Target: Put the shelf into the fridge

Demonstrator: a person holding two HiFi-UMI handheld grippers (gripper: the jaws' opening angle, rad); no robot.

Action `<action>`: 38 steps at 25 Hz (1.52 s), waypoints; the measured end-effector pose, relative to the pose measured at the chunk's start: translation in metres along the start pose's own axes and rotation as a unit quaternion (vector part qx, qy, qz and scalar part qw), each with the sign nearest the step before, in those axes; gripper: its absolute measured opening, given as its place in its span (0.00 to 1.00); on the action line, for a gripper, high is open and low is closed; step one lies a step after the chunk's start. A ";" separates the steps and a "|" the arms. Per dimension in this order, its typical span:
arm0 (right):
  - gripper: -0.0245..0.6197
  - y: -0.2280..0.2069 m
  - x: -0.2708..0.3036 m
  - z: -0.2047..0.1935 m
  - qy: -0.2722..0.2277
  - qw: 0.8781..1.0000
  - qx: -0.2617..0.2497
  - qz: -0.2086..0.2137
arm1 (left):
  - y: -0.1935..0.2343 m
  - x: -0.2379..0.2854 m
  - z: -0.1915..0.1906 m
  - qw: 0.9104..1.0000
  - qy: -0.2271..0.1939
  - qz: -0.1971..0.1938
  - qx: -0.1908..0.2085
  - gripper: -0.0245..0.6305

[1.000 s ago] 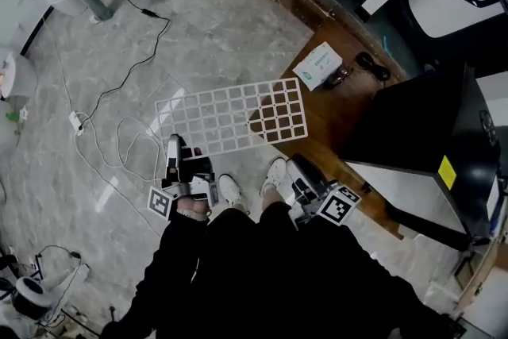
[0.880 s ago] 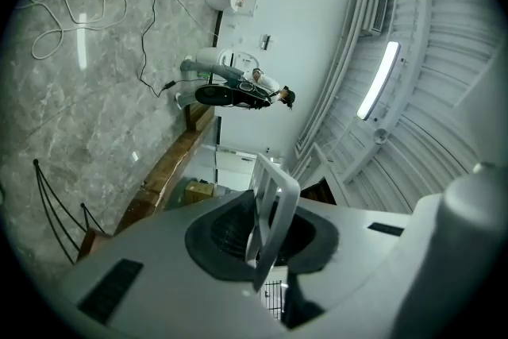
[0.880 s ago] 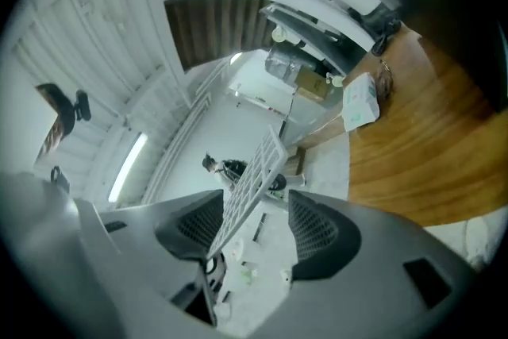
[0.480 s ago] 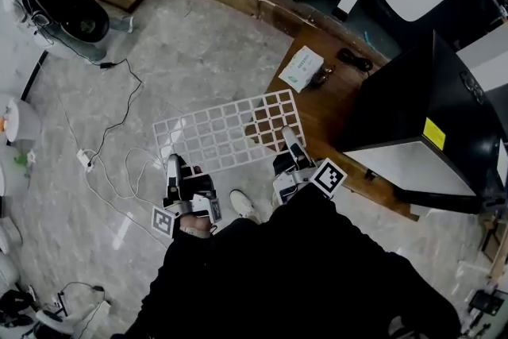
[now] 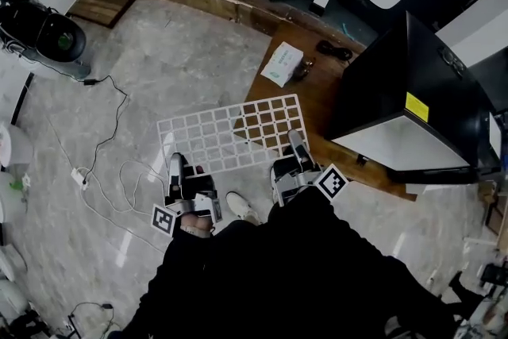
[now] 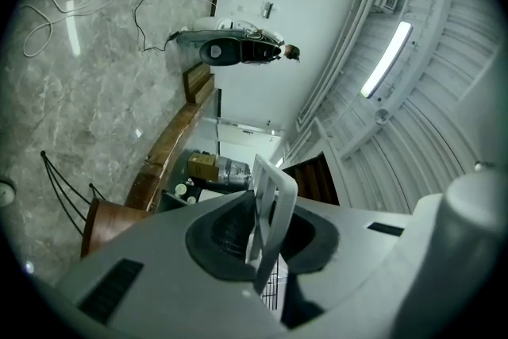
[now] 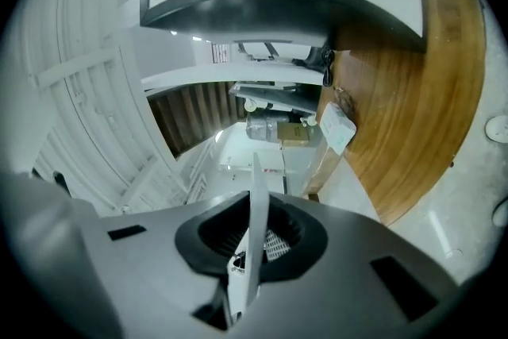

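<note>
The left gripper (image 5: 175, 164) and right gripper (image 5: 295, 142) hold the shelf (image 5: 230, 135) flat over the floor (image 5: 167, 52) near the fridge (image 5: 381, 95). The right gripper's jaws have just been closing on the shelf's edge.

Open floor (image 5: 190, 44) ahead (cables (image 5: 103, 163) at left), fridge (image 5: 389, 91) at right

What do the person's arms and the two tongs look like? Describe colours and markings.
Both sleeves are black. The left tongs and right tongs have grey-and-black bodies, each carrying a white cube printed with black square markers. The right tongs' jaws have just been closing, the white shelf edge between them.
</note>
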State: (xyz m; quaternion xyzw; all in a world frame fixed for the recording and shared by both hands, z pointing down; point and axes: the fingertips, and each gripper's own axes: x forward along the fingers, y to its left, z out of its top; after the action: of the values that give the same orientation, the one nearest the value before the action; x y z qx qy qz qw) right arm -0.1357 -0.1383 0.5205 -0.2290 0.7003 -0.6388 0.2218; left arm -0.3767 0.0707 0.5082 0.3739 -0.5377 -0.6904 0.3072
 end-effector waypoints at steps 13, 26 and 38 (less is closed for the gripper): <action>0.09 0.014 -0.115 0.075 -0.098 0.995 0.013 0.010 | -0.006 -0.004 -0.108 0.994 0.106 0.012 -0.002 0.10; 0.09 0.011 -0.308 0.207 -0.177 0.984 0.013 0.014 | 0.003 -0.092 -0.309 0.981 0.193 0.026 -0.006 0.09; 0.09 0.041 -0.391 0.251 -0.240 0.971 -0.008 0.013 | -0.015 -0.109 -0.394 0.966 0.258 0.031 -0.002 0.09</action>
State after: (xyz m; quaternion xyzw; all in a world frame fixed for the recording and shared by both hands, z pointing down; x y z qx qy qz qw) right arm 0.3256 -0.0981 0.4650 -0.3678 0.6345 -0.5568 0.3899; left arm 0.0143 -0.0379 0.4581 0.5222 -0.4499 -0.5618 0.4575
